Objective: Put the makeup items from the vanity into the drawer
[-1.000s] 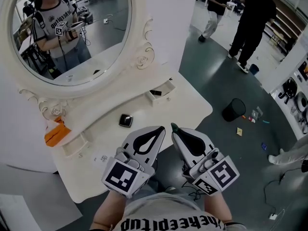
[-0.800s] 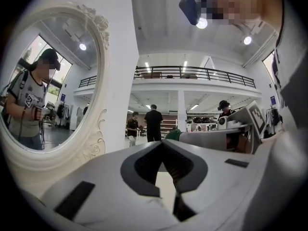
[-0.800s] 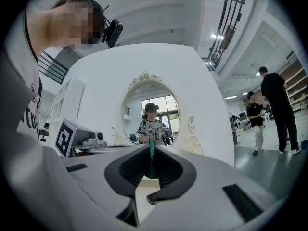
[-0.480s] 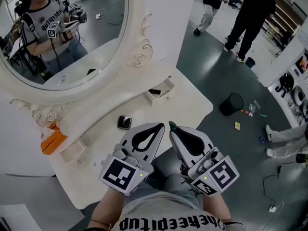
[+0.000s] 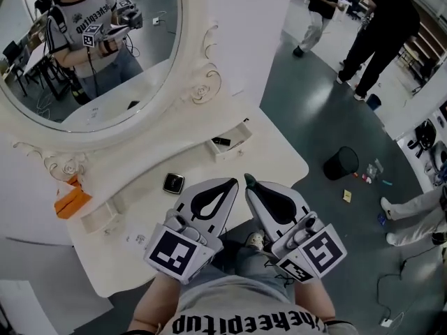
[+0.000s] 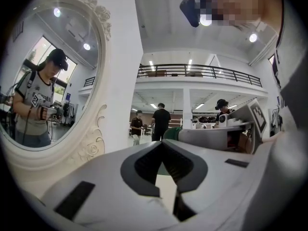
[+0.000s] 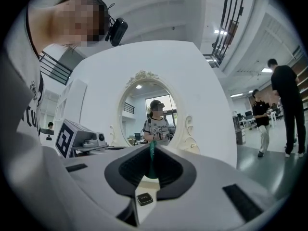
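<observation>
The left tongs (image 5: 235,185) are closed tip to tip, with nothing between them. The right tongs (image 5: 249,185) pinch one small dark-green object (image 7: 152,160) at their tips; it shows as a thin upright sliver. At ten o'clock of the left tongs, one glossy black square compact (image 5: 173,183) lies flat on the white table (image 5: 276,162). Farther off at twelve o'clock, one open white drawer (image 5: 236,145) holds one slim black item (image 5: 221,142), its long axis roughly nine-to-three.

Place: open lab hall | Evidence: freestanding vanity (image 5: 272,159), mezzanine railing (image 6: 199,71), bystanders (image 5: 384,33)
</observation>
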Demonstrator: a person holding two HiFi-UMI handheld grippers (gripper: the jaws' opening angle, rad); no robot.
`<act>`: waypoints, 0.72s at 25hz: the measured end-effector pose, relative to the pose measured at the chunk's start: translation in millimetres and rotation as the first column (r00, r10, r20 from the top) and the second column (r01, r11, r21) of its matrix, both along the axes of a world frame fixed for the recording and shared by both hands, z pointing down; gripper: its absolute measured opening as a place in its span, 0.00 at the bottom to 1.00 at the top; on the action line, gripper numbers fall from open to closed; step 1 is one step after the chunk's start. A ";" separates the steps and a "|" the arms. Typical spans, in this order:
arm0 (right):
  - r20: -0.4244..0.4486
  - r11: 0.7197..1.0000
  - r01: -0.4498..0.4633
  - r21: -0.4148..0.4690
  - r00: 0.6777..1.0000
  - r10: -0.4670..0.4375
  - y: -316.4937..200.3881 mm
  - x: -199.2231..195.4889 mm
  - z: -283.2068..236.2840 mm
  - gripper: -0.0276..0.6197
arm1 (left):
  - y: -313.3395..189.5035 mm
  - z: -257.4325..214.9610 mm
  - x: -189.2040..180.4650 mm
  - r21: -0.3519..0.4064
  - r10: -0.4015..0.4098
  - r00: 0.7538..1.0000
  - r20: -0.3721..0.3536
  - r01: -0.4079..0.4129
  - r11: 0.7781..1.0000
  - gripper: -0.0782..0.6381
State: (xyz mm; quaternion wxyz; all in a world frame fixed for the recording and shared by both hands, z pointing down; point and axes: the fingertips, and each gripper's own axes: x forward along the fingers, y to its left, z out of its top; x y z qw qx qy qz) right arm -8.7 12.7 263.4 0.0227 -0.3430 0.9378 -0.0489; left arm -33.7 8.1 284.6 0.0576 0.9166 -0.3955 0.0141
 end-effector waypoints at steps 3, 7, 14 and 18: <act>0.004 1.000 0.028 0.004 1.000 -0.028 -13.5 11.2 -1.8 0.12 | -10.2 -1.6 9.8 0.005 -0.035 0.999 0.006 0.035 0.999 0.14; 0.006 0.998 0.064 0.009 0.998 -0.064 -27.7 25.7 -2.9 0.12 | -20.6 -2.2 23.2 0.006 -0.069 0.997 0.016 0.069 0.998 0.14; 0.018 0.994 0.105 0.011 0.994 -0.105 -42.8 49.3 -3.7 0.12 | -36.2 -3.5 47.0 0.019 -0.109 0.994 0.029 0.109 0.994 0.14; 0.017 0.993 0.121 0.010 0.993 -0.121 -50.7 66.7 -2.1 0.12 | -44.1 -1.6 65.2 0.018 -0.123 0.992 0.025 0.123 0.992 0.14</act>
